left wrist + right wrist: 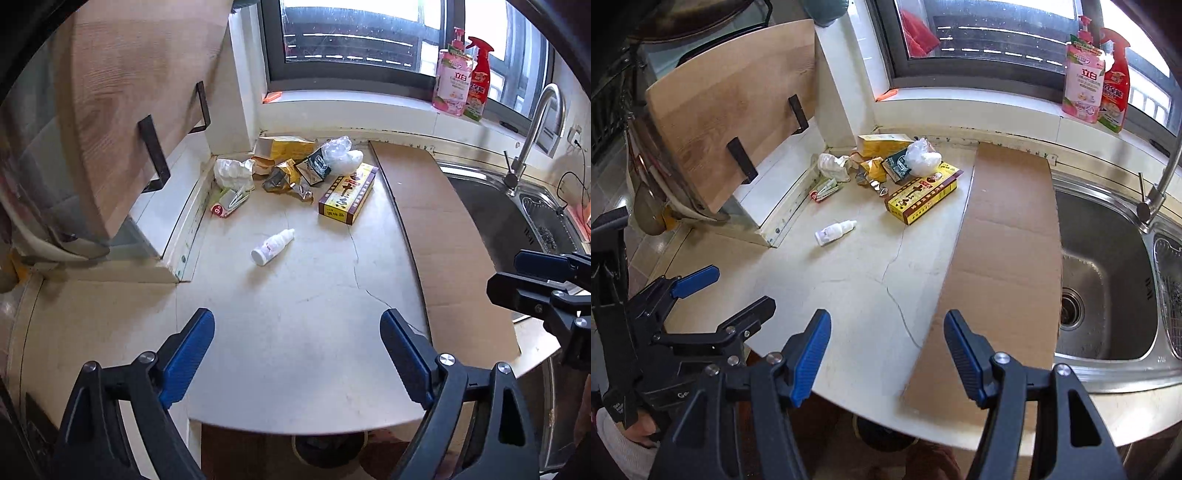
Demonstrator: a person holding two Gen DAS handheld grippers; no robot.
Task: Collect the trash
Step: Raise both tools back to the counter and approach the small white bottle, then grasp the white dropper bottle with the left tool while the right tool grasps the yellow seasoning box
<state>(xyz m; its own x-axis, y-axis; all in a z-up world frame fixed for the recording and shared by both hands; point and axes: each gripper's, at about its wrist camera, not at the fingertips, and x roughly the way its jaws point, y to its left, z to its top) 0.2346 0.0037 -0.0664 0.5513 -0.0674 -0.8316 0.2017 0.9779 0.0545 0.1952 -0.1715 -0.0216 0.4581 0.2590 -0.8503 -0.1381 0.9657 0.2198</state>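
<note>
Trash lies on the pale countertop (295, 350) toward the back corner: a small white bottle (272, 246) on its side, a yellow-brown flat box (349, 194), crumpled tissue (232, 171), a yellow carton (284, 147), foil wrappers (286, 179) and a clear plastic bag (341, 155). My left gripper (295, 325) hangs open over the counter's front edge, well short of the bottle, with nothing between its fingers. My right gripper (888, 321) is open and empty too, over the seam between the counter and the cardboard. The bottle (834, 230) and box (923, 192) also show in the right wrist view.
A cardboard sheet (1004, 240) covers the counter's right part beside the steel sink (1108, 277) and faucet (535, 129). A wooden board (129, 92) leans at the left. Two cleaner bottles (452, 77) stand on the window sill. Something dark and round (325, 450) sits below the counter edge.
</note>
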